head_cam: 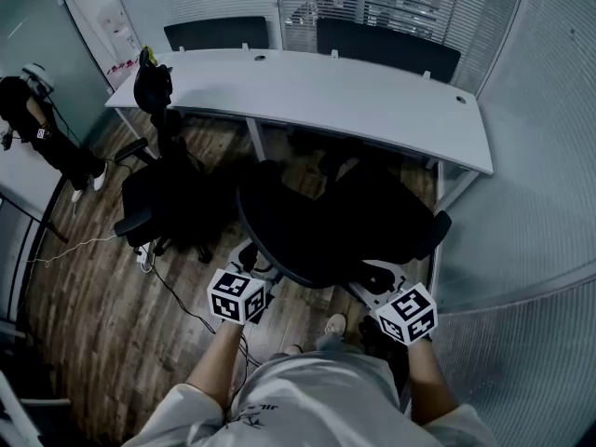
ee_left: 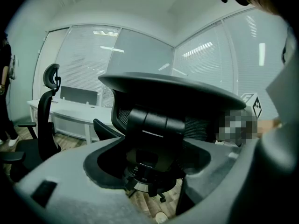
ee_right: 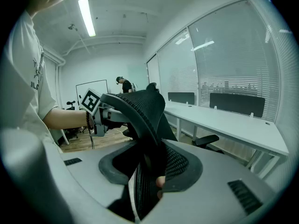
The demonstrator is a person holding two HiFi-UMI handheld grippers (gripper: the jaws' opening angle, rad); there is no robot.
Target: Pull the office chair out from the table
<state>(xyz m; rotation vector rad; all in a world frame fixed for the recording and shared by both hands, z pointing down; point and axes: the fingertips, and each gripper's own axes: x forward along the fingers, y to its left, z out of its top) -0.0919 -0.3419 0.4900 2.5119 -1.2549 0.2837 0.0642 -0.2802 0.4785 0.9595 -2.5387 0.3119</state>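
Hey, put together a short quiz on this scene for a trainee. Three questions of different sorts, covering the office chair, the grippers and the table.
1. True or false: the right hand-held gripper is clamped on the mesh back of the office chair.
2. Multiple choice: in the head view, the second chair, the one with a headrest, stands A) left of the office chair, B) right of it, C) behind the person.
3. Short answer: how many dark panels stand along the far edge of the table?
Key: 1 true; 2 A; 3 two.
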